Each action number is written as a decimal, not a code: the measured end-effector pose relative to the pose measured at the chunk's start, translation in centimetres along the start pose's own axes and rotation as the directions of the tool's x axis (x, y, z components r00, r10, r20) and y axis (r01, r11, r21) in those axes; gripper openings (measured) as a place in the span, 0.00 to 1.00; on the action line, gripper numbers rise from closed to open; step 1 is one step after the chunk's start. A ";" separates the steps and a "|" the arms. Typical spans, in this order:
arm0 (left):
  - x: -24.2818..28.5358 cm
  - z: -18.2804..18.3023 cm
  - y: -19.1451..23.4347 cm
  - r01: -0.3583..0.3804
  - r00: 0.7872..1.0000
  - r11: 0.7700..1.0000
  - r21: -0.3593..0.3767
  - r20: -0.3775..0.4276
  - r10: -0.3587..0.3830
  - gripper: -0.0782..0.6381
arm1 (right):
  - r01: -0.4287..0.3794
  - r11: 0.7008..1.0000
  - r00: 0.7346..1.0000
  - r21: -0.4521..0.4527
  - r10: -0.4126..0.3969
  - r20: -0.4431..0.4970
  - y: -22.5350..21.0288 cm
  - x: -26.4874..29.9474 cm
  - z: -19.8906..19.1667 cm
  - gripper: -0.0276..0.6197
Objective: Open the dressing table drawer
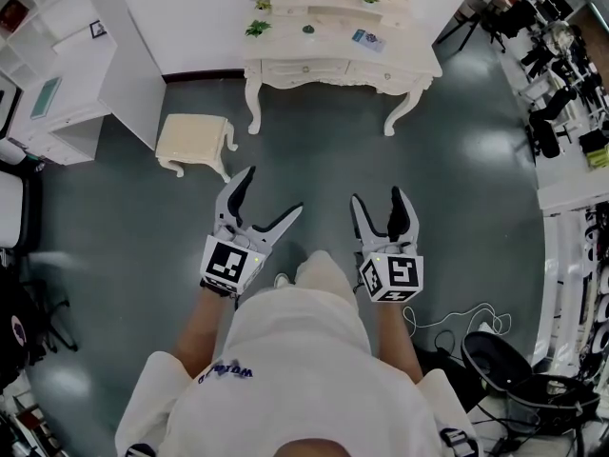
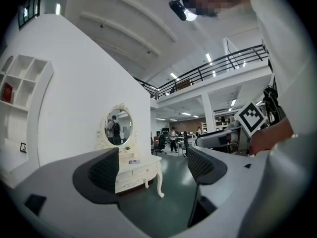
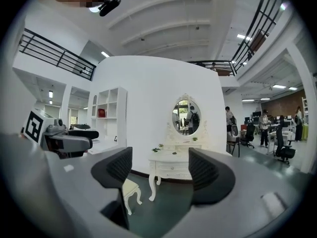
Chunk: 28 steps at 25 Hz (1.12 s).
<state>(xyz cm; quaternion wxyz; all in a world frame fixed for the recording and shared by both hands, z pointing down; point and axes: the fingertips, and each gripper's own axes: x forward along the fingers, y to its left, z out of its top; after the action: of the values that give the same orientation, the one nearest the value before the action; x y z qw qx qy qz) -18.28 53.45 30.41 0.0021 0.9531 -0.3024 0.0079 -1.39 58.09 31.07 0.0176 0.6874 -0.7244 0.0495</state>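
The white dressing table (image 1: 338,60) stands against the far wall, well ahead of both grippers, and its two front drawers (image 1: 306,68) look closed. My left gripper (image 1: 274,190) is open with nothing between its jaws. My right gripper (image 1: 377,196) is open and empty too. Both are held level in front of the person, over the dark floor. In the left gripper view the dressing table (image 2: 136,170) shows far off between the pads of the left gripper (image 2: 153,165). In the right gripper view the dressing table (image 3: 173,165) with its oval mirror (image 3: 187,115) sits between the pads of the right gripper (image 3: 161,170).
A cream stool (image 1: 193,141) stands left of the table's front, between the left gripper and the table. A white shelf unit (image 1: 57,74) lines the left side. Desks with equipment (image 1: 561,65) run along the right, with cables and a black dish-like object (image 1: 504,360) on the floor.
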 end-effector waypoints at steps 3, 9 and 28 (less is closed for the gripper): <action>-0.1 0.0 0.2 0.004 1.000 1.000 -0.011 0.002 -0.004 0.69 | 0.014 1.000 1.000 0.024 -0.015 0.006 -0.2 0.1 0.1 0.67; 0.1 -1.2 1.8 -0.040 0.999 0.999 -0.031 -0.020 0.039 0.70 | 0.003 1.000 1.000 0.010 -0.003 -0.022 -0.1 0.7 -0.9 0.69; 16.6 -1.9 12.4 -0.134 0.984 0.985 0.108 -0.100 0.145 0.69 | -0.116 0.993 0.993 0.017 0.116 -0.022 -7.9 20.4 0.8 0.69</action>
<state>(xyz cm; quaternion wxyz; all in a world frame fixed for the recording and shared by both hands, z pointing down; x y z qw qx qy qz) -11.93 33.78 32.56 -0.0302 0.9266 -0.3673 0.0743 5.39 37.33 32.58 0.0174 0.6437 -0.7624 0.0641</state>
